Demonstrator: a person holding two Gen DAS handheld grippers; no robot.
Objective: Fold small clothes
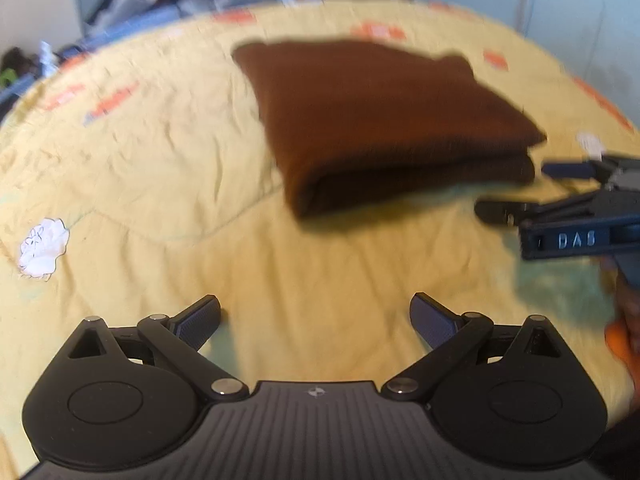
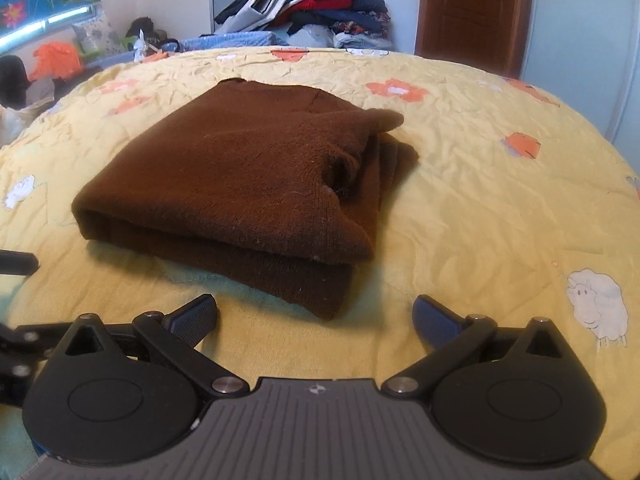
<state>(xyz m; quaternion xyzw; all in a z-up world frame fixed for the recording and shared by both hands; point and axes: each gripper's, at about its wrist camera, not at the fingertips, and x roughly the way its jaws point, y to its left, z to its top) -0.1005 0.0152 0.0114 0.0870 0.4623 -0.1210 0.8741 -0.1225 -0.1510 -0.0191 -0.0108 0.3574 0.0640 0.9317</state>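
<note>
Between my left gripper's (image 1: 316, 322) fingers I see only bare yellow bedspread (image 1: 160, 168); jaws spread wide, nothing pinched. Same for my right gripper (image 2: 316, 320): both jaws splayed apart, empty, with the near corner of the brown garment (image 2: 240, 184) lying just ahead of the gap and not touching the pads.

Garment is a brown knit, folded into a thick rectangle of several layers, resting flat around the middle of the bedspread. Folded edge faces the near edge of the bed; a loose flap sticks up at its far right corner. Left view is blurred, but shows the same bundle ahead and to the right.

My right gripper shows at the right edge of the left view, beside the bundle's near right corner, apart from it. A hand (image 1: 624, 320) is partly visible below it.

Bedspread is wrinkled, printed with orange flowers and white sheep (image 2: 598, 304). Beyond the far edge: 1 heap of clothes (image 2: 312, 4), 1 brown door (image 2: 472, 12).
</note>
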